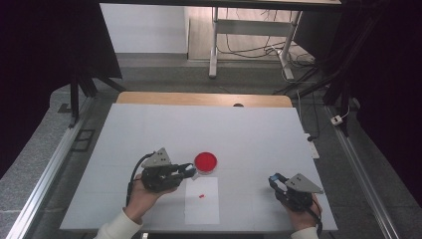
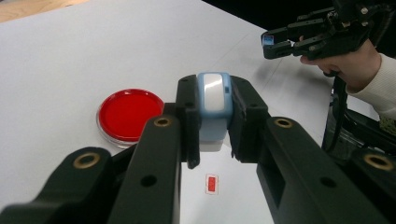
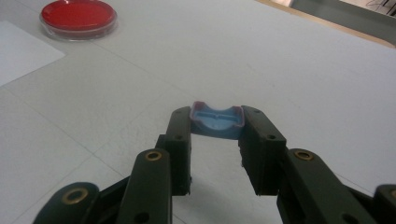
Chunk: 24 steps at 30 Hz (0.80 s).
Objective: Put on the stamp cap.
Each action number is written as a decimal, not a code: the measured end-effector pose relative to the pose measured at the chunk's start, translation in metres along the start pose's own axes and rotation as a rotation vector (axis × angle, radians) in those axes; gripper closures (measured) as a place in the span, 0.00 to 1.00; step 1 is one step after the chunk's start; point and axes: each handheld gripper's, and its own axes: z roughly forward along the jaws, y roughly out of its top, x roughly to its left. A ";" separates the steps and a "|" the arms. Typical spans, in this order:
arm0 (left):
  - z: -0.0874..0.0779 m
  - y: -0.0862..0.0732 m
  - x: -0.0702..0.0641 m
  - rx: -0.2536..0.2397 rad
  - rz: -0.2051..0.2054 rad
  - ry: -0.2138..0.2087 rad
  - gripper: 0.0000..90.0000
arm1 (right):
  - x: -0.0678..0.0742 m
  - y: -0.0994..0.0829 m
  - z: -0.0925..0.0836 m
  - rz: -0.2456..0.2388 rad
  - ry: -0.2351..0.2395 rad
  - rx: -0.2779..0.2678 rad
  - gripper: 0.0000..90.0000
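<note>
High view: left gripper (image 1: 188, 171) sits just beside the red dish (image 1: 205, 162), above a white sheet (image 1: 201, 200) that carries a small red mark (image 1: 201, 195). Right gripper (image 1: 274, 179) is well apart, near the table's (image 1: 149, 129) front right corner. Looks like it is parked clear so the left side can work by the dish.

Left gripper view: jaws clamped on a pale blue piece with a white face (image 2: 214, 105), held upright over the sheet's edge, dish (image 2: 127, 114) just left of it. Grip on its two sides keeps the face exposed, I'd guess for use near the dish. Right gripper (image 2: 273, 43) is visible farther off.

Right gripper view: jaws clamped on a blue cap-like part (image 3: 217, 121) with a reddish rim, hollow side up, just over the bare table. Dish (image 3: 78, 17) far off top left.
</note>
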 end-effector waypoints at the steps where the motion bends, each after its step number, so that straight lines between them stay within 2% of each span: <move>1: 0.000 0.000 0.000 0.000 -0.001 0.000 0.84 | 0.001 0.000 0.000 0.003 0.004 -0.002 0.72; 14: 0.004 -0.002 0.001 0.015 -0.007 -0.004 0.84 | 0.014 0.005 0.008 0.003 0.065 -0.015 0.72; 24: 0.005 -0.002 0.000 0.012 -0.005 -0.003 0.84 | 0.027 0.010 0.013 -0.017 0.098 -0.016 0.72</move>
